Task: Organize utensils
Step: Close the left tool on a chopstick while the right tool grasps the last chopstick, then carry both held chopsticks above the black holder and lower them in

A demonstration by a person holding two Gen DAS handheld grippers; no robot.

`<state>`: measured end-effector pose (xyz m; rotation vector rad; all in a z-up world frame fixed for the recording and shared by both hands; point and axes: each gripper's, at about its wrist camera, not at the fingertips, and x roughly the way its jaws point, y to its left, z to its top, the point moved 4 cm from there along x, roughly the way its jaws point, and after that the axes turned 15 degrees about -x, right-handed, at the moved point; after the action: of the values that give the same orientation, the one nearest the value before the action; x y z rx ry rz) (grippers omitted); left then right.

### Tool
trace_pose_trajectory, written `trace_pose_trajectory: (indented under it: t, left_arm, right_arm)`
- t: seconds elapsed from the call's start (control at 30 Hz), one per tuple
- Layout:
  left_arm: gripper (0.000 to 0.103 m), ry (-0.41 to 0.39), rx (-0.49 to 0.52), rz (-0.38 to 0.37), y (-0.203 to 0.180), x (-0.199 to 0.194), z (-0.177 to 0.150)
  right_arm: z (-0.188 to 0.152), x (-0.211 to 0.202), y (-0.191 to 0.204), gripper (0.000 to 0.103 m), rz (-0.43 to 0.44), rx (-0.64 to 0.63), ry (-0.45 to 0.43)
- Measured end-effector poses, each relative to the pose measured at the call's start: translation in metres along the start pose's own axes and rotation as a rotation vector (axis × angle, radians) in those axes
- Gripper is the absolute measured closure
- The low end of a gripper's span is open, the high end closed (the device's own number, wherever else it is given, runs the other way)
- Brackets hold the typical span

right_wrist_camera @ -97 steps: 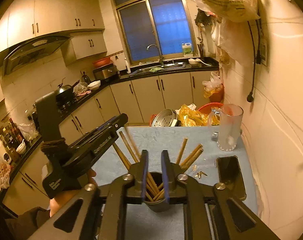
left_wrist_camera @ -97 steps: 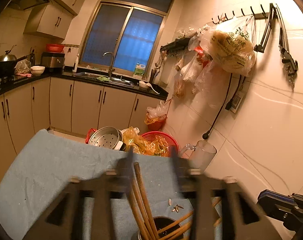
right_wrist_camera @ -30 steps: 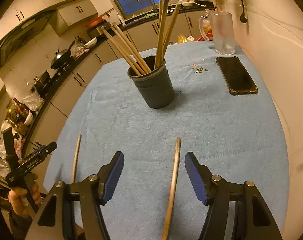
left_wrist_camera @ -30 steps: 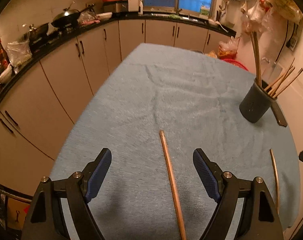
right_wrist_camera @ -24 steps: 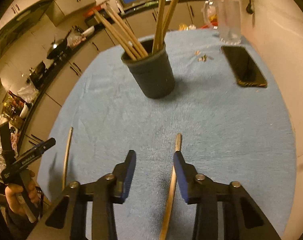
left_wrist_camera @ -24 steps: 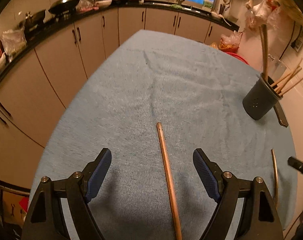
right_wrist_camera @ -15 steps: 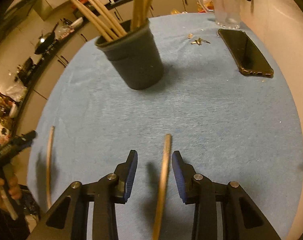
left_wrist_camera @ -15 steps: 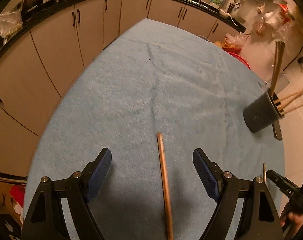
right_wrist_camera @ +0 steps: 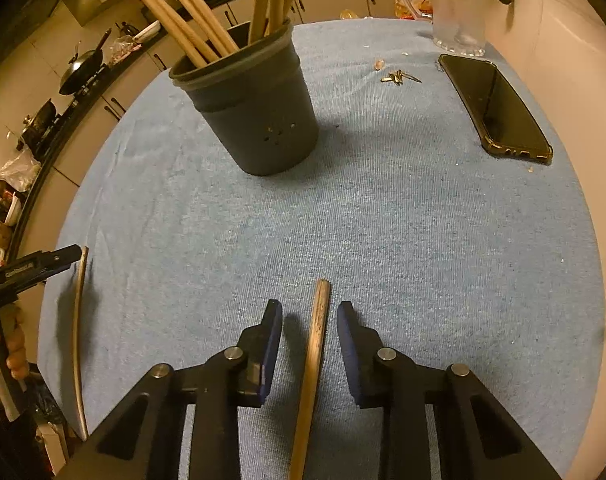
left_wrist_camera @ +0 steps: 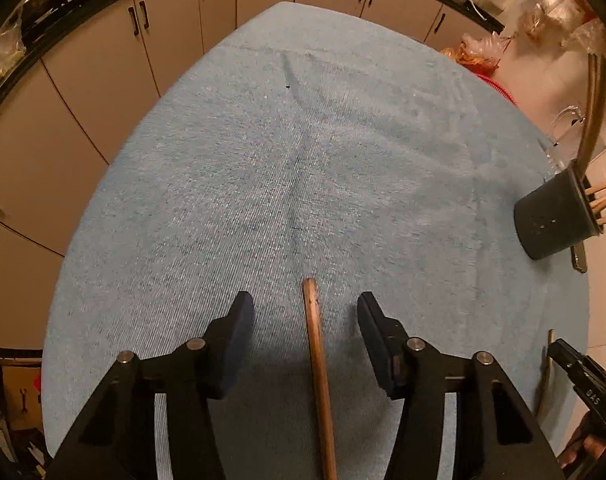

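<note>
Dark holder (right_wrist_camera: 259,120) holds several wooden chopsticks (right_wrist_camera: 183,12)

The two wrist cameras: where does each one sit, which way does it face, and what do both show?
Left wrist: on the left gripper, facing steeply down at the blue cloth; its closing jaws straddle a chopstick, untouched.
Right wrist: on the right gripper, facing down; closing jaws straddle another chopstick; a hand shows at the left edge.
Shared: the dark chopstick holder, both chopsticks, each other's gripper.
</note>
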<state>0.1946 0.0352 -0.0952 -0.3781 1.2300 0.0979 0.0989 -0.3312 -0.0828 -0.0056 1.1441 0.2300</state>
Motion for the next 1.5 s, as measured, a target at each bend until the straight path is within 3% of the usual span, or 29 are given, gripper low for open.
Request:
trace_pose_trajectory:
  t: [0.2, 0.33, 0.4, 0.8, 1.07, 1.13, 1.2, 1.33, 1.5]
  left_arm:
    - [0.068, -0.002, 0.02, 0.031, -0.009, 0.012, 0.008]
    - [0.089, 0.008, 0.054, 0.047, -0.016, 0.016, 0.01]
    - [0.094, 0.008, 0.077, 0.053, -0.02, 0.017, 0.01]
    - [0.095, 0.0, 0.109, 0.05, -0.023, 0.019, 0.009]
    - [0.095, -0.036, 0.137, 0.06, -0.027, 0.016, 0.005]
    - [0.095, -0.041, 0.137, 0.06, -0.028, 0.015, 0.004]
    - [0.096, -0.046, 0.134, 0.058, -0.028, 0.015, 0.001]
    - [0.096, -0.035, 0.121, 0.009, -0.028, 0.014, -0.001]
    - [0.096, -0.077, 0.109, -0.087, -0.036, -0.017, 0.0]
  right_arm:
    - [0.001, -0.002, -0.002, 0.072, 0.011, 0.009, 0.005]
    - [0.003, -0.003, -0.004, 0.072, 0.015, 0.008, 0.004]
    - [0.003, -0.005, -0.004, 0.072, 0.017, 0.008, 0.002]
    - [0.007, -0.002, -0.01, 0.072, 0.04, 0.017, 0.026]
    - [0.011, 0.005, -0.009, 0.073, 0.007, 0.004, 0.053]
    - [0.012, 0.006, -0.008, 0.079, -0.018, -0.006, 0.055]
    - [0.012, 0.008, -0.003, 0.092, -0.052, -0.026, 0.062]
    - [0.011, 0.007, 0.004, 0.094, -0.073, -0.063, 0.055]
    - [0.018, -0.024, 0.012, 0.095, -0.038, -0.062, -0.048]
